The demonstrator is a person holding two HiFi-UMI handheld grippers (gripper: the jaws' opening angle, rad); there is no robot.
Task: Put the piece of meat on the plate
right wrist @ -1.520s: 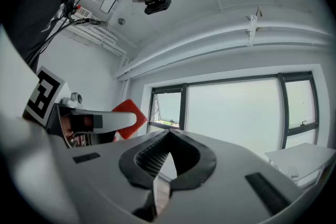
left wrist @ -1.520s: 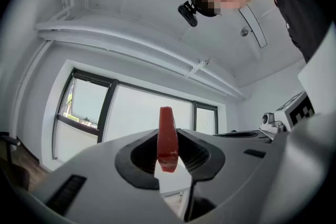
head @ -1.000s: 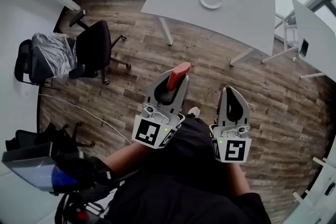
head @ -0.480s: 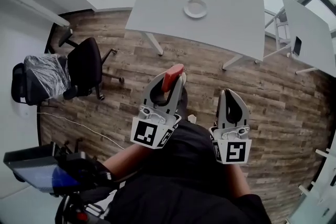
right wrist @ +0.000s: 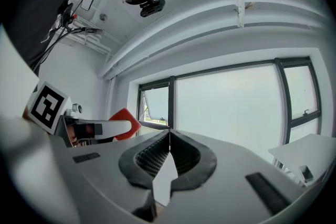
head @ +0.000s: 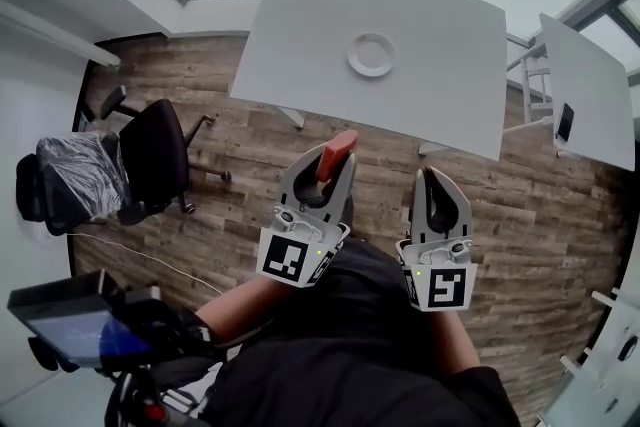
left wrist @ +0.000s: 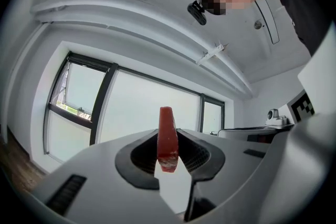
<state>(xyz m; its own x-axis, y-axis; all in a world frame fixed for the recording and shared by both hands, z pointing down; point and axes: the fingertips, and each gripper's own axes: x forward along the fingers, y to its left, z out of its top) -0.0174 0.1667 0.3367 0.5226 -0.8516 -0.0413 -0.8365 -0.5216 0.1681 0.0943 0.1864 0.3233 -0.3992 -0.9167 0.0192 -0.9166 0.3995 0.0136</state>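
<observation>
While I'm holding both grippers over the wood floor (head: 240, 215), the left gripper (head: 336, 170) is clamping its jaws on the piece of meat (head: 340, 145), its red end sticking out past the tips. The right gripper (head: 433, 175) is keeping its jaws together, empty. The plate (head: 371, 54) is sitting on the white desk (head: 450, 35) ahead, well apart from the meat.

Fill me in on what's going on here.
A person holds a gripper in each hand. The left gripper has its fingers clamped on a red piece of meat, held out level in the air. The right gripper is shut with nothing in it. The plate sits bare on the white table ahead, across a stretch of wooden floor, so the meat is not yet on it.
</observation>
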